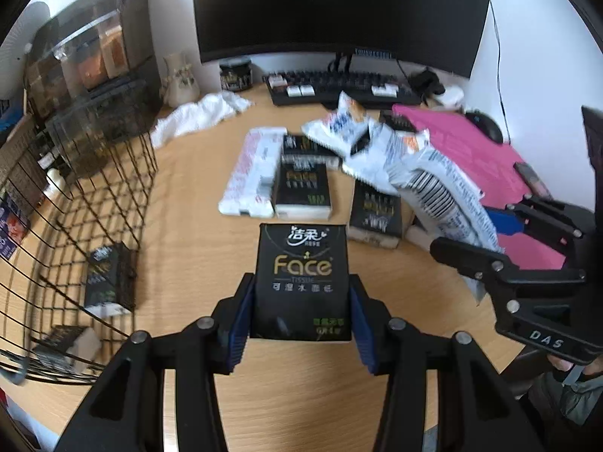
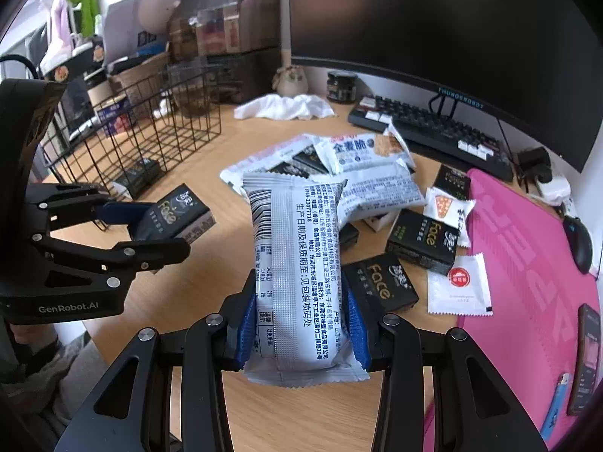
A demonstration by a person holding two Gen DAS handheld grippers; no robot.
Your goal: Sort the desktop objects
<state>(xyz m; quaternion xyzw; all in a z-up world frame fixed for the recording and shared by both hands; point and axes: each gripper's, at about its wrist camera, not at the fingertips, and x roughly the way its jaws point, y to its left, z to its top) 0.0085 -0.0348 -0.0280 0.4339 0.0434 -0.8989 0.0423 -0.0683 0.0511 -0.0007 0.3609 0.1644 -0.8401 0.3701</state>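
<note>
Both grippers are loaded: left gripper (image 1: 301, 324) clamps a black tissue pack (image 1: 301, 275), right gripper (image 2: 301, 324) pinches a white snack packet (image 2: 297, 275). Wire basket (image 1: 75, 203) sits left of both; carry each load clear above its rim before releasing.

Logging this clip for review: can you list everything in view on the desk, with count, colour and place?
Held tissue pack: one, black, between the left gripper's pads.
Held snack packet: one, silver-white, between the right gripper's pads.
Loose tissue packs: several, black, mid-desk; exact count unclear.
Basket tissue packs: at least two, black, inside the basket.
Snack packets: several, white, piled mid-desk.
Sachets: two, white, beside the mat.
Wire basket: one, black, desk's left.
Cloth: one, white, behind the pile.
Jar: one, dark, under the monitor.
Monitor, keyboard, mouse: one each, black.
Mat: one, pink, right.
Phone: one, on the mat.
Left gripper: black, blue pads.
Right gripper: same.
</note>
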